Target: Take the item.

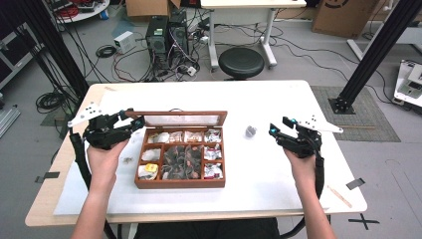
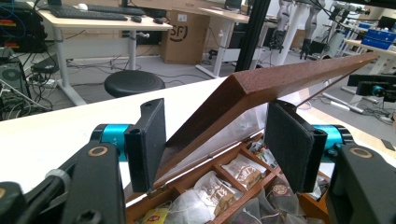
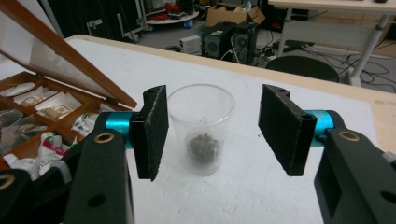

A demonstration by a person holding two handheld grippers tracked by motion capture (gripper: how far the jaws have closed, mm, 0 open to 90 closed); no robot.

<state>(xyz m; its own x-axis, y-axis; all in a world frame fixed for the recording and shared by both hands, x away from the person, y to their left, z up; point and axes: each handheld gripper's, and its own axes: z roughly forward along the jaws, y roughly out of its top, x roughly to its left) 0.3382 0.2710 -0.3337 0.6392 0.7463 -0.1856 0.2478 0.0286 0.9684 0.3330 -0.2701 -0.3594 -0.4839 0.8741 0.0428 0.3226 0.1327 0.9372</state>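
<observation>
The left gripper (image 1: 135, 121) is at the left back corner of a wooden tea box (image 1: 180, 182) on the white table (image 1: 278, 184). Its two black jaws are wide apart. In the left gripper view, the box's lid (image 2: 280, 77) sits between the jaws, tilted up like an open book. The jaws are on each side of the lid's corner, close to it, but I cannot tell if they touch the wood. Just below and past the jaws are the box's little compartments, full of tea bags (image 2: 243, 171) (some in white paper, some in see-through pouches).

The right gripper (image 1: 279, 127) is on the other side of the box, well apart from it. Its jaws are wide apart too, and they hold nothing. Right in front of it stands a clear plastic cup (image 3: 201, 126), upright on the table. In the right gripper view, the cup is in the gap between the jaws, a bit farther out than the pads, nearer to the left pad. There is a small dark clump at the bottom of the cup (too small to tell what it is). From the high view, the cup (image 1: 251, 131) is between the box and the right gripper, near the gripper's tips.
</observation>
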